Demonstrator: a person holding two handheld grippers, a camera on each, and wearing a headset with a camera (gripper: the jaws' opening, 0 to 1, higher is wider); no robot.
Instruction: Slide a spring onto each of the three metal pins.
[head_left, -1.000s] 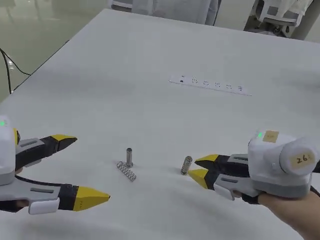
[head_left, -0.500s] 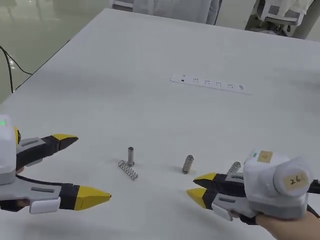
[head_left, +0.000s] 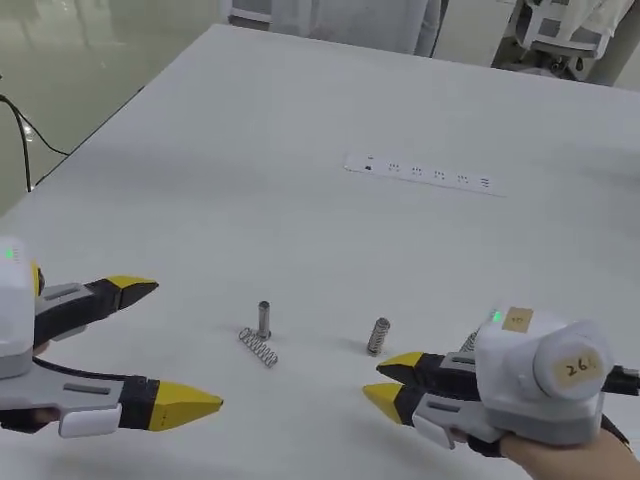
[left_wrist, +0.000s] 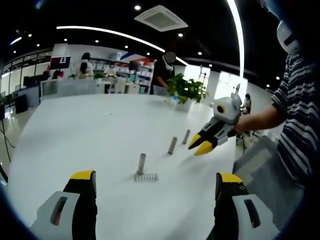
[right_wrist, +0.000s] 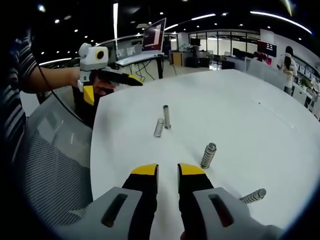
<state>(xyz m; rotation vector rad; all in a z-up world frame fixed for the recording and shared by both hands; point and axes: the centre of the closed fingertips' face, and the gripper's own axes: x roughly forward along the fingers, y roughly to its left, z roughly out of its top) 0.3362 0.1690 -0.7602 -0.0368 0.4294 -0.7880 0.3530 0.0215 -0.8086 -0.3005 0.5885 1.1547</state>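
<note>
The loose spring (head_left: 255, 346) lies flat on the tabletop (head_left: 300, 130) just beside the bare upright pin (head_left: 264, 318), ahead of the left claw (head_left: 165, 345), whose jaws are spread wide and empty. In the left gripper view the spring's long axis runs crosswise, along the jaws' closing line, so a wrist roll looks needed. The right claw (head_left: 385, 382), narrowed to a thin gap and holding nothing, sits farther off.
</note>
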